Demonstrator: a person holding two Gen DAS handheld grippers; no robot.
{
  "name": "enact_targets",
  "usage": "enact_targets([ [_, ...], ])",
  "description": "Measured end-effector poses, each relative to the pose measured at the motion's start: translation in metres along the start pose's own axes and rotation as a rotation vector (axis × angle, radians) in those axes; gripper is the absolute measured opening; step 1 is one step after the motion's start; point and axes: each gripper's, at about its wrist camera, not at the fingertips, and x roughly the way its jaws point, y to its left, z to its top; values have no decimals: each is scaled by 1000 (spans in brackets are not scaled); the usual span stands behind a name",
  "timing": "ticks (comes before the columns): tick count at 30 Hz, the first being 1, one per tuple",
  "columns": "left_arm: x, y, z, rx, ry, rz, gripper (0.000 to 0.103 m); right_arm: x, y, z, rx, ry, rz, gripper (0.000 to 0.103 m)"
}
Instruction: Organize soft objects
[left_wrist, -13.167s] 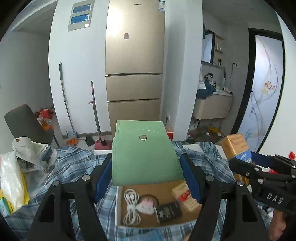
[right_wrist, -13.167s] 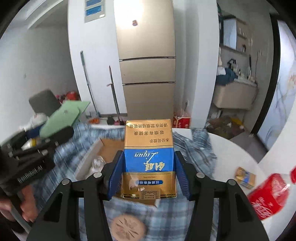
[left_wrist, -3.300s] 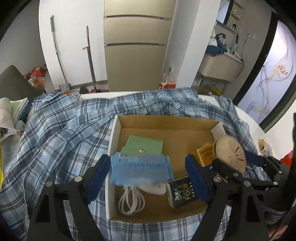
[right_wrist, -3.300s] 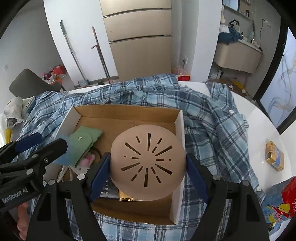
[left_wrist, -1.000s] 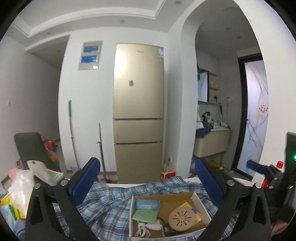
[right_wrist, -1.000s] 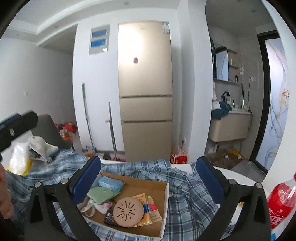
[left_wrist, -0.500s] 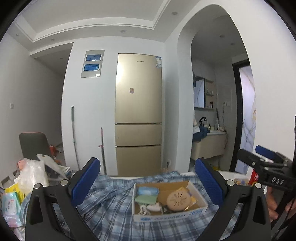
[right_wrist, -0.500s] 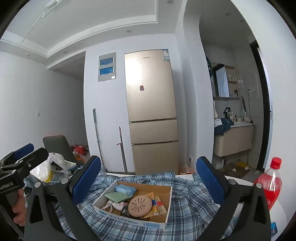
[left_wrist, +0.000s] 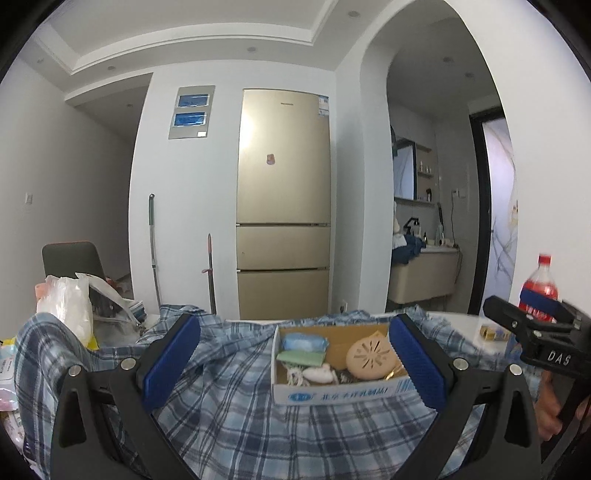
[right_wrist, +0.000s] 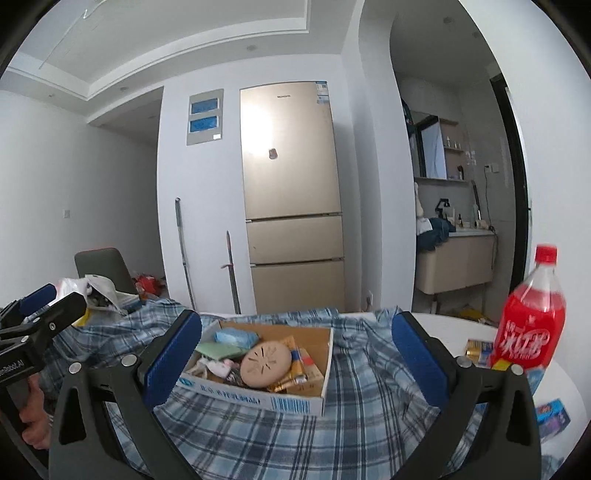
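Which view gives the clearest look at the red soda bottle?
The right wrist view: the red soda bottle is large and near, showing cap, liquid and most of its label. The left wrist view shows the bottle small at the edge, its lower part hidden behind the right gripper.

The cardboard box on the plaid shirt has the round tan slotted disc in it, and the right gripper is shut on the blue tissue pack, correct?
Not quite. The right gripper is open and empty; the right wrist view shows the blue tissue pack lying in the cardboard box on the plaid shirt, alongside the round tan slotted disc.

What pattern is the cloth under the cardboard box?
Blue and white plaid cloth, clearest in the right wrist view.
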Motion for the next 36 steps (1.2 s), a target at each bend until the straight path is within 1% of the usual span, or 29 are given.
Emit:
enact_targets([
  [2,4,-2,-4,17,9,5,103,3,0,-5,-6,17,12,103],
  [3,6,-2,-6,17,18,-10,103,3,-1,-6,-4,21,19,103],
  [7,8,-3,-9,22,29,-23,103,-2,0,-10,-17,6,20,103],
  [14,-3,-8,-8,45,-23,-20,103,-10,3,-10,-14,-23,24,103],
  [19,-9,-10,-8,58,-54,-2,103,-13,4,-10,-19,-31,18,103],
  [26,-10,-12,-9,67,-59,11,103,-17,13,-9,-60,-50,15,103],
  [36,-10,-16,-8,90,-56,24,103,-16,15,-11,-51,-44,13,103],
])
